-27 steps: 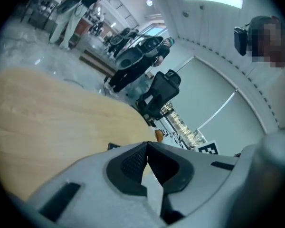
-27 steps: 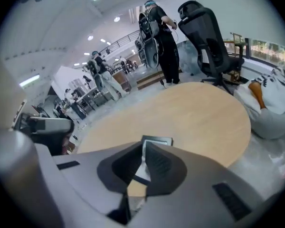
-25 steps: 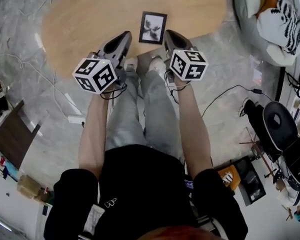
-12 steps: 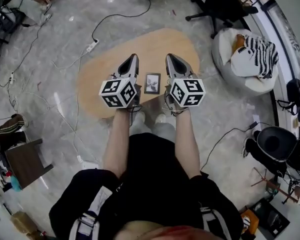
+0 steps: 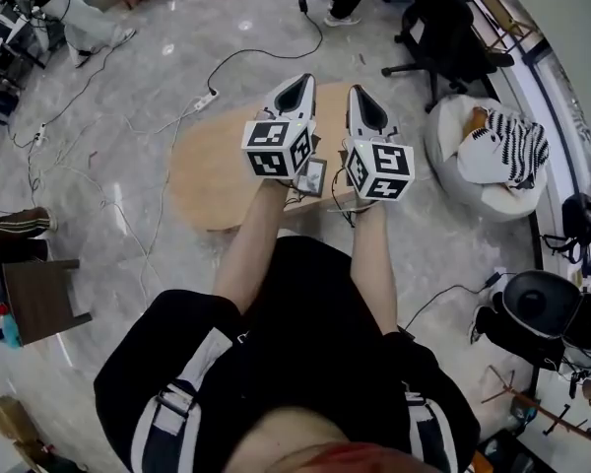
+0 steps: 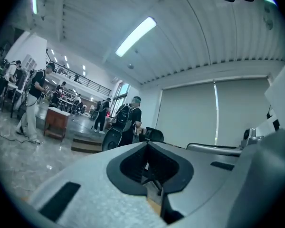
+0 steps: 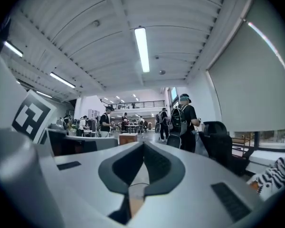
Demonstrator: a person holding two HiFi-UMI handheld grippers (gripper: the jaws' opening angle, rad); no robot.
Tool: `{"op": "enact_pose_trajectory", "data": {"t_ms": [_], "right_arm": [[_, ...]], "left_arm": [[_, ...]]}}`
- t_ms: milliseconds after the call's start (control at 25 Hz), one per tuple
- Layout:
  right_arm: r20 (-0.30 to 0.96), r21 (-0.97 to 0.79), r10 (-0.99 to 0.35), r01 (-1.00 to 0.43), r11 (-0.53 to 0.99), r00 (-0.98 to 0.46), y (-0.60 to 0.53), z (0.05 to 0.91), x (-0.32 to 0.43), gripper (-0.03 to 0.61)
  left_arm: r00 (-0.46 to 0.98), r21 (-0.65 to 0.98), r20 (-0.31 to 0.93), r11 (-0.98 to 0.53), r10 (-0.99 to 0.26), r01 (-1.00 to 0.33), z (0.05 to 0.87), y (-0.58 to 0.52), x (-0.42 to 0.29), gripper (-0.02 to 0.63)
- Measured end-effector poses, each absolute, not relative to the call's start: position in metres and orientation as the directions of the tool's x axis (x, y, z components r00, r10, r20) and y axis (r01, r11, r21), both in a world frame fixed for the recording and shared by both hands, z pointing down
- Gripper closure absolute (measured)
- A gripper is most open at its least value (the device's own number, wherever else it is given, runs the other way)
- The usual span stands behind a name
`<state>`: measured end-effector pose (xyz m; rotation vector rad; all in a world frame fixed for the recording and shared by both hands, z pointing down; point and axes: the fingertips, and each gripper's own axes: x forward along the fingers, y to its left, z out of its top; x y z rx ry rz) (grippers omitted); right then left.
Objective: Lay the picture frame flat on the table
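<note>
The picture frame (image 5: 313, 175), small and dark with a pale print, lies on the oval wooden table (image 5: 212, 180) near its front edge. Only a strip of it shows between the two marker cubes. My left gripper (image 5: 297, 85) and right gripper (image 5: 363, 99) are held up side by side above the table, well clear of the frame. Both point out across the room. In the left gripper view the left gripper (image 6: 147, 144) has its jaws pressed together with nothing between them. The right gripper (image 7: 143, 144) looks the same in the right gripper view, and neither view shows the frame.
A white beanbag (image 5: 473, 166) with a striped cloth sits right of the table. Office chairs (image 5: 443, 18) stand beyond it, and another (image 5: 537, 308) at the right. Cables and a power strip (image 5: 209, 97) cross the floor at left. A dark stool (image 5: 39, 299) stands far left. People (image 6: 128, 120) stand across the room.
The view has pulled up and away from the table. Both grippers have risen from beside the frame to point level into the room. The frame is now mostly hidden behind the cubes.
</note>
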<state>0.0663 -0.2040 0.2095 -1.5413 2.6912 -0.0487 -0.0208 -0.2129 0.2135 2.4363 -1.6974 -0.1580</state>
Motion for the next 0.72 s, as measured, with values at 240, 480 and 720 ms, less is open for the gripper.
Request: {"op": "enact_pose_trajectory", "data": {"t_ms": [240,480,720], "right_arm": [[-0.034,-0.035,-0.864,-0.864,0.503,-0.502,-0.204,0.205,0.073,0.566],[-0.052,-0.007,-0.859,-0.860,0.511,-0.509,-0.205,0.195,0.074,0.566],[-0.046,0.013,-0.856,-0.857,0.515,-0.515,-0.212,0.193,0.087,0.566]], "left_arm": [[0.331,0.204,-0.015,-0.326,-0.944,-0.923,0.202,-0.210,-0.026,0.606],[0.313,0.211,-0.012,-0.308,-0.950,-0.928,0.203,-0.211,-0.025,0.606],[0.304,0.199,-0.010,-0.300,-0.953,-0.933,0.199,-0.220,-0.011,0.606]]}}
